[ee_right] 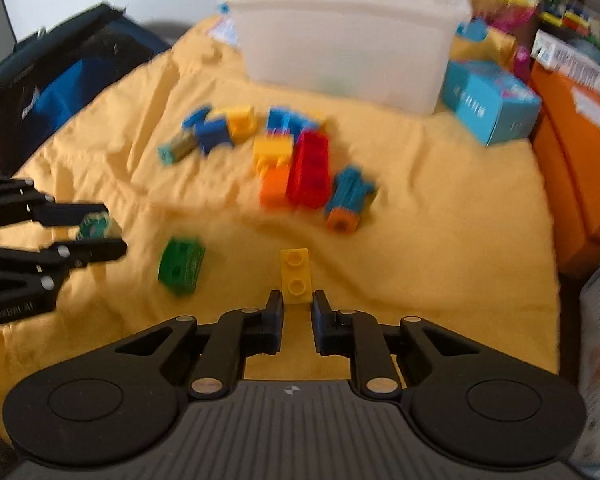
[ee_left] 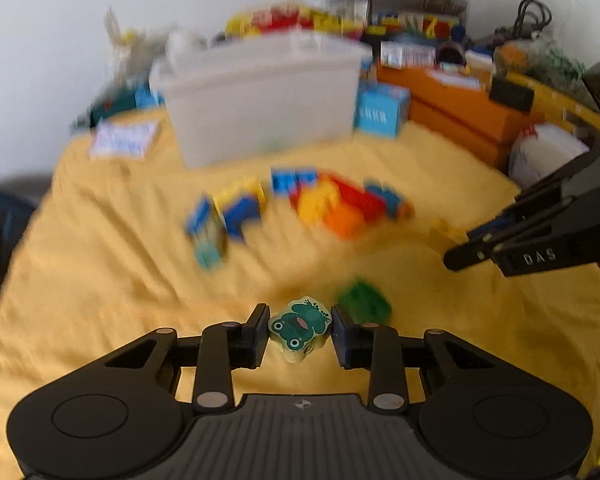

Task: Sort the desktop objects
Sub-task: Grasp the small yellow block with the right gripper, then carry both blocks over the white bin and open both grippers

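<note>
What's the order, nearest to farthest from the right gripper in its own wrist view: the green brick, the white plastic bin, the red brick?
1. Green brick, left of the right gripper.
2. Red brick, mid-cloth.
3. White plastic bin, at the back.

We read the letters "DAS" in pale print on the black finger of the right hand-held gripper (ee_left: 470,254), seen in the left wrist view to the right of the white storage bin (ee_left: 260,92); in the right wrist view, pale lettering runs along the body of the left hand-held gripper (ee_right: 104,230), well left of that bin (ee_right: 344,36), but it is too blurred for us to spell out; the blue box (ee_right: 490,102) just right of the bin carries a row of white characters which we cannot make out; other boxes behind it bear print, all illegible.
</note>
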Demonstrator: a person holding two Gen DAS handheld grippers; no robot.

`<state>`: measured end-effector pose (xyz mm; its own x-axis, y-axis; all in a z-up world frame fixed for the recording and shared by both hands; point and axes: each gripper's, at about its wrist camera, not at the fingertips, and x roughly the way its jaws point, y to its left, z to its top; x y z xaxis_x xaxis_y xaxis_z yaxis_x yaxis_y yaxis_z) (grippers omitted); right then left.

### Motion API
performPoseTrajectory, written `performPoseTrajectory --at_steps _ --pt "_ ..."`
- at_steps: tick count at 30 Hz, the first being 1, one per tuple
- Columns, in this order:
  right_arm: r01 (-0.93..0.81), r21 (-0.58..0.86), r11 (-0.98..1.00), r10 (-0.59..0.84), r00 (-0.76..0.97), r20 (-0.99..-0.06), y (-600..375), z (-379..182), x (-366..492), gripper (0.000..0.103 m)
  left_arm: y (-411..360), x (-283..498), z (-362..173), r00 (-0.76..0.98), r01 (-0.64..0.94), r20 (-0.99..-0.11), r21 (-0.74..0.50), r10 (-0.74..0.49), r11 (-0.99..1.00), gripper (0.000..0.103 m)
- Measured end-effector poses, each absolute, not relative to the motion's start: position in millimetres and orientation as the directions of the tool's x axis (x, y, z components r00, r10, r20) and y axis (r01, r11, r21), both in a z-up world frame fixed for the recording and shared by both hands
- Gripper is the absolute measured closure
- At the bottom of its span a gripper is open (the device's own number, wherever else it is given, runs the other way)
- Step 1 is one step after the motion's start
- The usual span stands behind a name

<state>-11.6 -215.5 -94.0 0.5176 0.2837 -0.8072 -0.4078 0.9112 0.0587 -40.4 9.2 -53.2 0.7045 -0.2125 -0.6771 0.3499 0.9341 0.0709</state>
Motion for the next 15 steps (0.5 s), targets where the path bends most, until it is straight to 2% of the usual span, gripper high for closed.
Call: performPoseTrajectory --at_steps 3,10,15 --pt "-0.393 0.024 0.919 0.276 0.599 -0.752 -217.6 -67.0 6.9 0.086 14.7 -13.5 -27.0 0.756 0.326 -0.622 0.09 -0.202 0.941 0.067" --pt "-0.331 -0.028 0.943 0.26 0.787 -0.559 -210.8 4.1 78.2 0.086 17.3 78.6 38.6 0.856 0.272 -0.483 0.116 -0.185 0.955 0.067" --pt "-0.276 -0.007 0.961 0.234 0.83 -0.507 -203.8 19.5 136.4 0.086 11.1 156.7 61.4 0.876 0.23 -0.448 0.071 -0.175 0.97 0.067"
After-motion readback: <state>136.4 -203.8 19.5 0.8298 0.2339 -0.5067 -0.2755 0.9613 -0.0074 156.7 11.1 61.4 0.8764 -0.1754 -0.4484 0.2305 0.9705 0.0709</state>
